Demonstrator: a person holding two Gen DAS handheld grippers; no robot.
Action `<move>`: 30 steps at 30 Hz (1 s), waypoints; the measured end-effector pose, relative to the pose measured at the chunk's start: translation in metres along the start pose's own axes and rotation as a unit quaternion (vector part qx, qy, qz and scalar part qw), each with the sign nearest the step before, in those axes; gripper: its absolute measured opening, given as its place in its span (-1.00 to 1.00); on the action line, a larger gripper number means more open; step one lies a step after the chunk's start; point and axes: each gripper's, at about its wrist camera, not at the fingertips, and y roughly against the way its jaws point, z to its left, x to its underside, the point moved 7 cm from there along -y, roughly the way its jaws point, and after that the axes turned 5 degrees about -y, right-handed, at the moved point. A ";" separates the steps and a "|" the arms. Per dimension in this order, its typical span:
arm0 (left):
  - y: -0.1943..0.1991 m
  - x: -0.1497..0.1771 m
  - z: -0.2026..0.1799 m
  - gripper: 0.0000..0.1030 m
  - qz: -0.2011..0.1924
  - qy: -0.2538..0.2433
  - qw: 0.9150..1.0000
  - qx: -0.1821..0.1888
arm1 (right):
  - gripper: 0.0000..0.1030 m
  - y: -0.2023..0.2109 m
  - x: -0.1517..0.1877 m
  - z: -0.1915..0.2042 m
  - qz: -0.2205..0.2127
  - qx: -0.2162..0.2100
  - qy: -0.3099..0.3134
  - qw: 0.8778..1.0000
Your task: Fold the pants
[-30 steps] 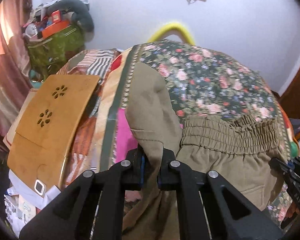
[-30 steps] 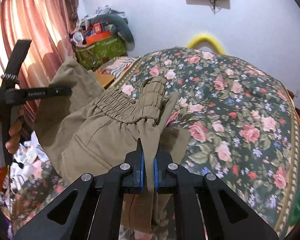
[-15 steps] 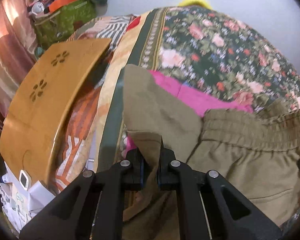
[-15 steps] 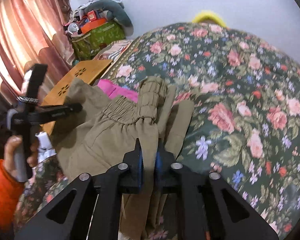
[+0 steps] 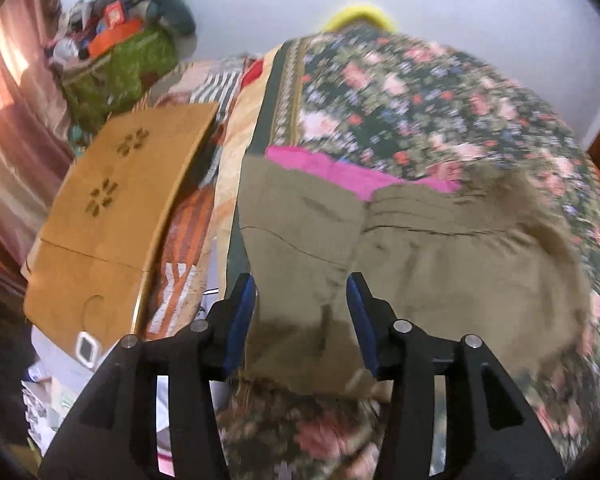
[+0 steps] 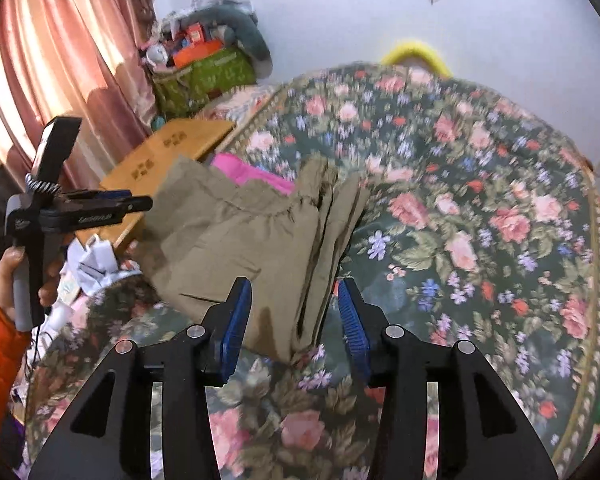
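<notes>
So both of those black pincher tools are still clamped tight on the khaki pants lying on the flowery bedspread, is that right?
Not quite. Both tools are open, with nothing clamped. In the left wrist view the left gripper has its blue-padded jaws spread apart, and in the right wrist view the right gripper does too. The khaki pants do lie folded on the floral bedspread.

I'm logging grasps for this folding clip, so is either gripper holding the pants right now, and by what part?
Nothing is held. The left gripper and right gripper are both open, and the pants lie on the bedspread.

Motion blur smears the pants (image 5: 440, 264) and bedspread (image 5: 420, 92) in the left view; waistband detail is unreadable. A pink cloth (image 6: 252, 174) lies mostly hidden beneath them.
</notes>
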 end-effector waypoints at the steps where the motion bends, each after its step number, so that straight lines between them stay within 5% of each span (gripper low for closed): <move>1: 0.016 0.000 -0.004 -0.08 -0.011 -0.003 1.000 0.004 | -0.20 0.013 -0.002 0.004 -0.016 -0.005 -0.001 1.000; 8: 0.149 0.006 -0.031 -0.07 -0.118 -0.026 0.992 0.022 | -0.20 0.111 -0.015 0.042 -0.124 -0.020 0.015 0.992; 16: 0.294 0.041 -0.062 -0.07 -0.245 -0.028 0.969 0.035 | -0.20 0.227 -0.004 0.108 -0.251 -0.020 0.077 0.965; 24: 0.380 0.088 -0.081 0.06 -0.333 -0.025 0.942 0.027 | -0.20 0.277 0.032 0.146 -0.300 -0.020 0.095 0.949; 30: 0.409 0.119 -0.086 0.26 -0.360 -0.016 0.933 0.024 | -0.15 0.286 0.051 0.153 -0.309 -0.020 0.079 0.948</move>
